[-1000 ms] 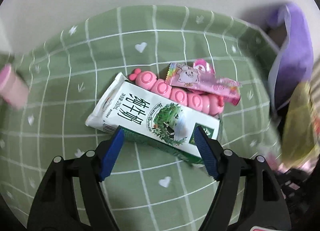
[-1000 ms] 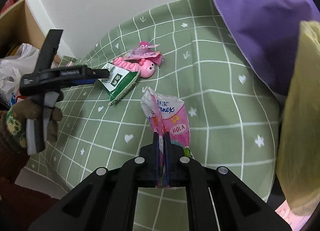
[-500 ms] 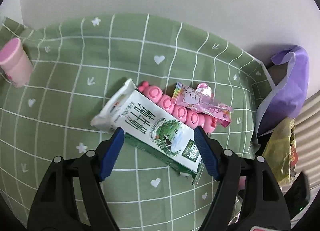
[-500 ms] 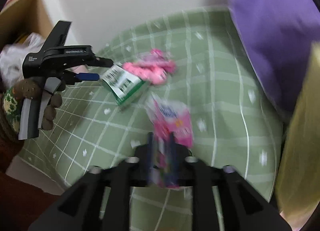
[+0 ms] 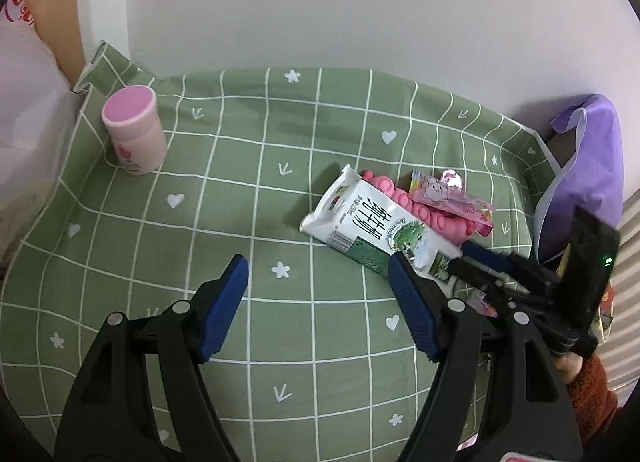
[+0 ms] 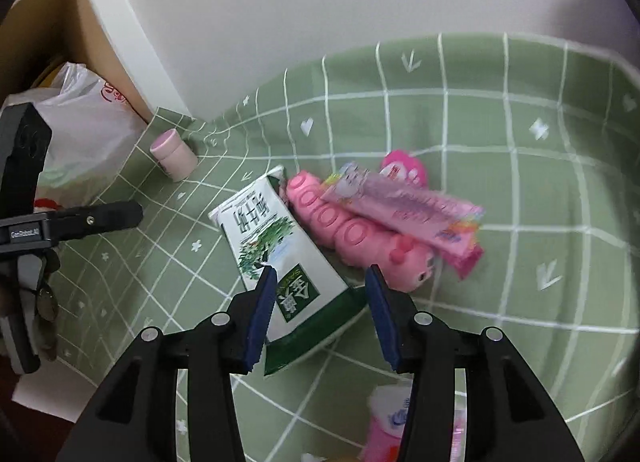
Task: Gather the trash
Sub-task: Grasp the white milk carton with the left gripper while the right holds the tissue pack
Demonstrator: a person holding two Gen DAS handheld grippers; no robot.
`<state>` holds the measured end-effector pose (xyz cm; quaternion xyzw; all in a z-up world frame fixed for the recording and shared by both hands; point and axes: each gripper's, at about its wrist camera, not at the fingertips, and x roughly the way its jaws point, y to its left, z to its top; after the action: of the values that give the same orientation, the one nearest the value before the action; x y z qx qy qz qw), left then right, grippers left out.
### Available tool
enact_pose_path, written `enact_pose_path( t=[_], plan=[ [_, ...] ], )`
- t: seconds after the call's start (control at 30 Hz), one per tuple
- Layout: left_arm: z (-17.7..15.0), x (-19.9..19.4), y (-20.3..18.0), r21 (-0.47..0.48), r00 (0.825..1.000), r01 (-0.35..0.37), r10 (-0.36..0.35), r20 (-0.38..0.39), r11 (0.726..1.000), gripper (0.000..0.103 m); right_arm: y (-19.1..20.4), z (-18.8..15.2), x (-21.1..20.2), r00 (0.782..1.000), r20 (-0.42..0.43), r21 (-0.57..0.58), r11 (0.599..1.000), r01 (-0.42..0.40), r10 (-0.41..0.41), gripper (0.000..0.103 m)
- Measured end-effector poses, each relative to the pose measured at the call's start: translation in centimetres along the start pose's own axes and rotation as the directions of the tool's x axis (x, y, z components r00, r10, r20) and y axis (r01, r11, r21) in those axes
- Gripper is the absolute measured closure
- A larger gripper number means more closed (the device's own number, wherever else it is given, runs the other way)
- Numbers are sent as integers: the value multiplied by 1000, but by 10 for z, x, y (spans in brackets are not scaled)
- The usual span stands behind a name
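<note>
Now, right gripper: jaws spread wide, straddling the milk carton's near end.
Left gripper: jaws gaping, gripping nothing, hovering over the green cloth.
Carton: lying flat, touching the pink toy.
Candy wrapper: lying atop the toy.

Both wrist cameras are looking down along their fingers at the green surface (right nearer), sharing the milk carton mid-frame.
</note>
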<state>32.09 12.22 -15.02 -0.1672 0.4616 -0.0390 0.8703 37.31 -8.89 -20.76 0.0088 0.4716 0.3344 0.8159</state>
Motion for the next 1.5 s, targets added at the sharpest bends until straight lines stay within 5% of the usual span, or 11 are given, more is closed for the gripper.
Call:
enact_pose_path(
  t=[0.13,0.2,0.27,0.37,0.53,0.77,0.97,1.2,1.5],
  plan=[
    [1,1,10,-44,999,32,-32,4,999,35,18,-19,1,994,-38,-18,994,-107,106,59],
    [1,6,10,-59,999,48,-49,-5,997,35,35,-28,2,972,-100,-40,975,-218,213,59],
    [1,12,6,-58,998,65,-67,-20,996,35,48,-35,-3,965,-126,-85,967,-241,229,59],
    [5,22,-7,-27,996,74,-75,-46,997,35,52,-39,-22,982,-95,-135,975,-175,164,59],
    [13,57,-33,-22,993,8,-10,-115,1000,34,11,-51,-66,998,11,-9,998,-56,57,59],
    [25,97,-58,19,981,-126,127,-149,992,34,-27,-85,-107,997,53,99,993,59,-65,59],
    [30,97,-57,13,980,-144,145,-137,989,41,-32,-108,-119,986,92,133,983,129,-142,59],
    [30,70,-44,-19,993,-2,-1,-116,1000,55,-26,-116,-109,996,60,133,989,61,-70,50],
    [-18,-21,-49,59,991,107,-112,72,992,55,-18,-107,-84,971,13,57,970,238,-239,50]
  ],
)
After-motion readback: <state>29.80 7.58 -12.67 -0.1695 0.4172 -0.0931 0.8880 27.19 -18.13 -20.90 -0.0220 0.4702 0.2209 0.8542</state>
